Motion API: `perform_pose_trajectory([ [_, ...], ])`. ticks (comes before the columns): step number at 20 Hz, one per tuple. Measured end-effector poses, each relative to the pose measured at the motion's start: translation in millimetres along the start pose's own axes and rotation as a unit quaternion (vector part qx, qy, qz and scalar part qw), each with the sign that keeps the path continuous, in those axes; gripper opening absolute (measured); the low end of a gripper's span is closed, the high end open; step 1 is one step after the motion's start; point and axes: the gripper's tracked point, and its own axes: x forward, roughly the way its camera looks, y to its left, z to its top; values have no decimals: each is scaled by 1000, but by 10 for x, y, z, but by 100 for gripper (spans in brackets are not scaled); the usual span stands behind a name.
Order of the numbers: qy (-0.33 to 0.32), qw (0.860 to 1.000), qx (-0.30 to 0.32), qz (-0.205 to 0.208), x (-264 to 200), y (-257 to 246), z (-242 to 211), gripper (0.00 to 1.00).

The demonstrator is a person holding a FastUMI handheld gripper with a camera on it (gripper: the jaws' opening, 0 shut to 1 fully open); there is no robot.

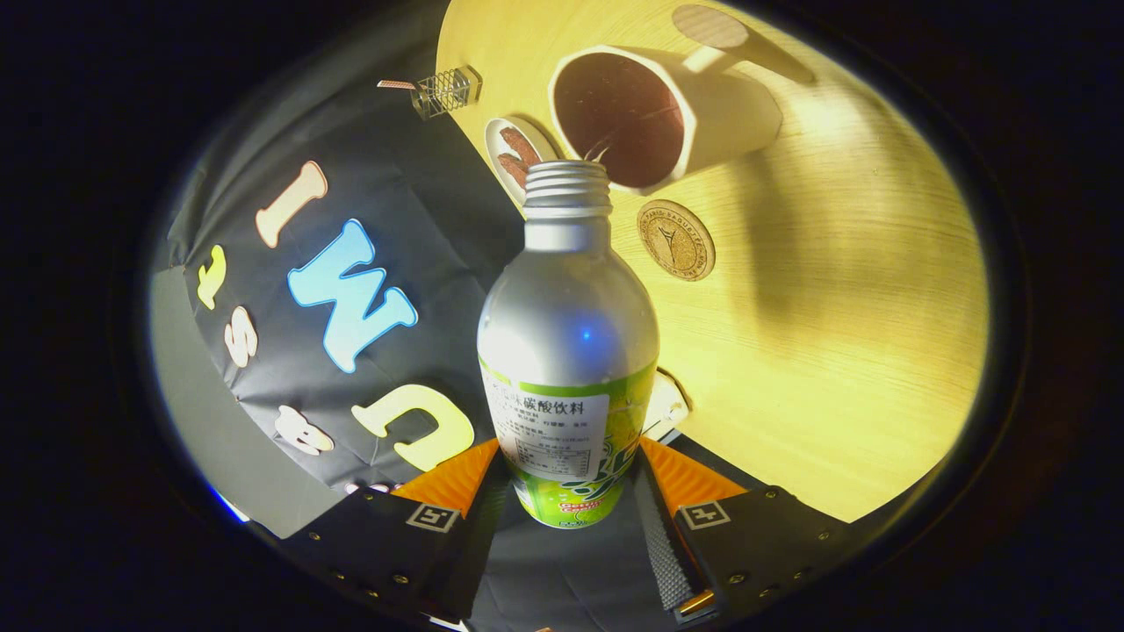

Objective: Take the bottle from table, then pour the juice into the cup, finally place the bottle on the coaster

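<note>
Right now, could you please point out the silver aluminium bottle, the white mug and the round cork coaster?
Silver aluminium bottle (pixel 566 325): gripper view, on its bare metal shoulder, between the claw's fingers.
White mug (pixel 738 114): gripper view, on its outer side wall.
Round cork coaster (pixel 675 240): gripper view, on the middle of its printed face.

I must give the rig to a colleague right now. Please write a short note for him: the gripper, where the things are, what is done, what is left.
Gripper: jaws shut on the aluminium juice bottle, cap off, held tilted with its mouth at the rim of the white cup.
Cup stands on the wooden table; the round cork coaster lies beside it, bare.
Done: bottle taken from the table and brought to the cup.
Left: pouring (I cannot tell whether juice flows), then set the bottle on the coaster.
</note>
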Motion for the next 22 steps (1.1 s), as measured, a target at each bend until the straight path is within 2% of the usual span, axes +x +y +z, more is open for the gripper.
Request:
perform_pose_trajectory([
  [11,-16,1000,-25,-10,-60,-87,116,76],
  [17,-43,993,-109,-35,-52,-272,221,76],
  [22,-51,979,-185,-64,-38,-526,268,76],
])
